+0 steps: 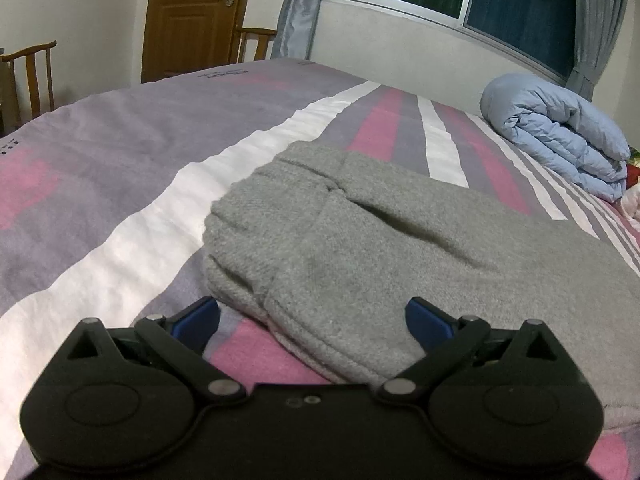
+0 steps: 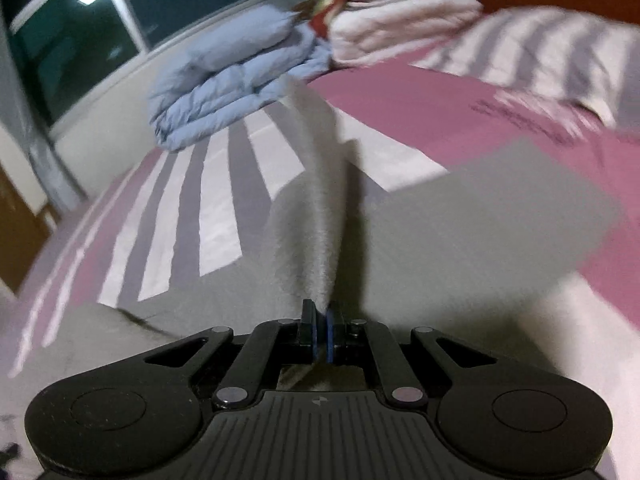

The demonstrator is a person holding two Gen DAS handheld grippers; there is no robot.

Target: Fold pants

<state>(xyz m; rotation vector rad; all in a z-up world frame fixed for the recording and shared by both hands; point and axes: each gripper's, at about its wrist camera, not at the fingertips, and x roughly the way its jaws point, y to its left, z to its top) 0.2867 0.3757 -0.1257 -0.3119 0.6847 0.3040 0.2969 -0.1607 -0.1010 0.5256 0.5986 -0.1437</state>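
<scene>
1. My left gripper (image 1: 312, 322) hangs low over the bed, its blue pads (image 1: 430, 322) spread wide with nothing gripped; the near edge of the grey pants (image 1: 360, 248) lies between them, untouched.
2. The pants rest partly folded on the striped bedspread (image 1: 120, 184), a rounded fold at their far left end.
3. My right gripper (image 2: 321, 330) is pinched tight on a thin ridge of the grey fabric (image 2: 316, 216), which rises straight ahead from my fingertips.
4. The right wrist view is blurred.
5. A folded light-blue quilt (image 1: 560, 132) sits well beyond the pants, near the window (image 1: 500, 4).
</scene>
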